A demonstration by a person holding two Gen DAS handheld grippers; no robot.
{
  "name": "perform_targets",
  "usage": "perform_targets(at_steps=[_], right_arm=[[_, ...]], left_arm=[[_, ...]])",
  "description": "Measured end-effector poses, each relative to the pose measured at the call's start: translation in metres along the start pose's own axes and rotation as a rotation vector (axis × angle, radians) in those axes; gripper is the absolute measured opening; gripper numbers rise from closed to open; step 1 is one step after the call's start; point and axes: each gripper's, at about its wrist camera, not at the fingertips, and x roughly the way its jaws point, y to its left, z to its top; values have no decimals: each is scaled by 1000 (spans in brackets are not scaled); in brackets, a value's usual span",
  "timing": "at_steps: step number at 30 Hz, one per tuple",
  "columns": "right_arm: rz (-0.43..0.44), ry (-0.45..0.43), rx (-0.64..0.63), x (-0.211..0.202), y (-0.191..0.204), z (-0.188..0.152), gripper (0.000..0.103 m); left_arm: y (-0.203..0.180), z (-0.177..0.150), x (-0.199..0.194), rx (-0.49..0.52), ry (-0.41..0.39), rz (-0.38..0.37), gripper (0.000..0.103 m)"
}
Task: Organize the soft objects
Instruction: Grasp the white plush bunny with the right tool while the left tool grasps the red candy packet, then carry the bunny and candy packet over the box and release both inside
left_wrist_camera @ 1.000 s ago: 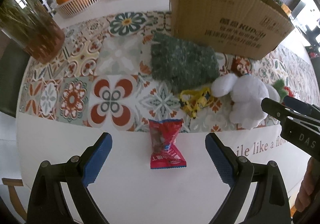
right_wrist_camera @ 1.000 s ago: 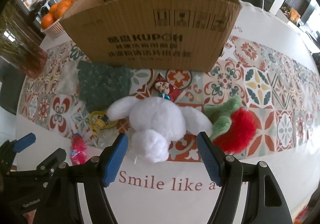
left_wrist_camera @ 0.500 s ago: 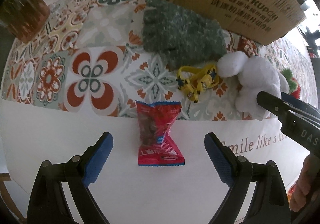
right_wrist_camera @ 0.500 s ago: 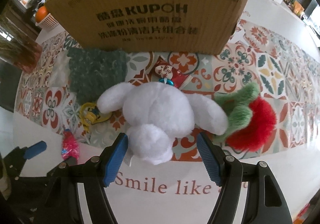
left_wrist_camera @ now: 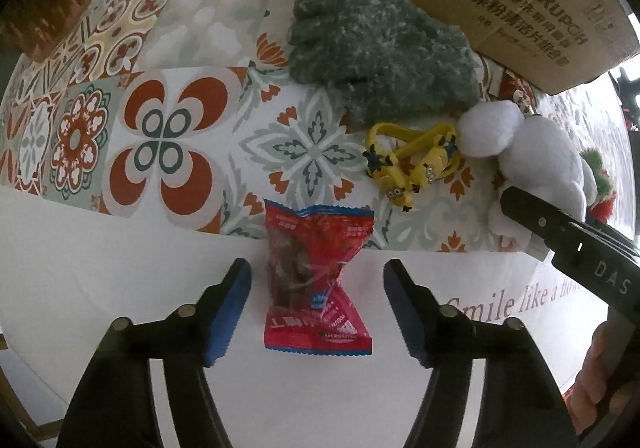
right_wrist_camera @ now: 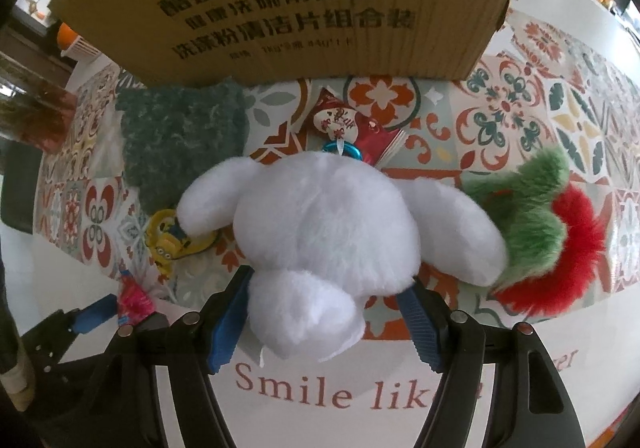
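The left gripper (left_wrist_camera: pixel 316 312) points down at a red crinkled snack packet (left_wrist_camera: pixel 316 280) lying on the white edge of the desk (left_wrist_camera: pixel 120 248); its blue-padded fingers (left_wrist_camera: pixel 228 312) are closing with the packet between them, but clear gaps remain on both sides, so nothing is grasped. The right gripper (right_wrist_camera: pixel 328 324) straddles the lower lobe of a white plush toy (right_wrist_camera: pixel 320 228); its fingers (right_wrist_camera: pixel 420 328) stand apart at the fur's edges, and whether they press it cannot be told. Close around the plush lie a yellow cartoon-figure strap (left_wrist_camera: pixel 412 164) at its left, a fluffy green-and-red plush (right_wrist_camera: pixel 540 232) touching its right ear, and a small red-and-white charm with a blue clip (right_wrist_camera: pixel 344 128) behind. A dark green fuzzy glove (left_wrist_camera: pixel 372 52) rests against the brown cardboard box (right_wrist_camera: pixel 280 0), which walls off the far side.
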Motion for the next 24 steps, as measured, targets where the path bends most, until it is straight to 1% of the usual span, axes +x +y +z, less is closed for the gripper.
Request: perform_targets(at_steps=[2,5,6,7,12,17,24], right_arm=[[5,4,5,3,2,1,68],[18,3,2,6,5,1,60],[23,0,-2,6,6,1,57],[25,-2,-5,5,6,-1,56],[11,-14,-15,1,7,-6,54],[6,-24,-18,-6,7,-18,52],[44,-61,-4,-28,0,-28,52]], left_arm=[[2,4,2,-4,-2,-1,61],[6,6,3,-8,-12,2,55],[6,7,3,-8,-17,3,49],[6,7,3,-9,-21,0,45],[8,4,3,-8,-37,-8,38],[7,-4,0,-6,-58,-42,36],[-4,-16,-14,7,-96,-79,36]])
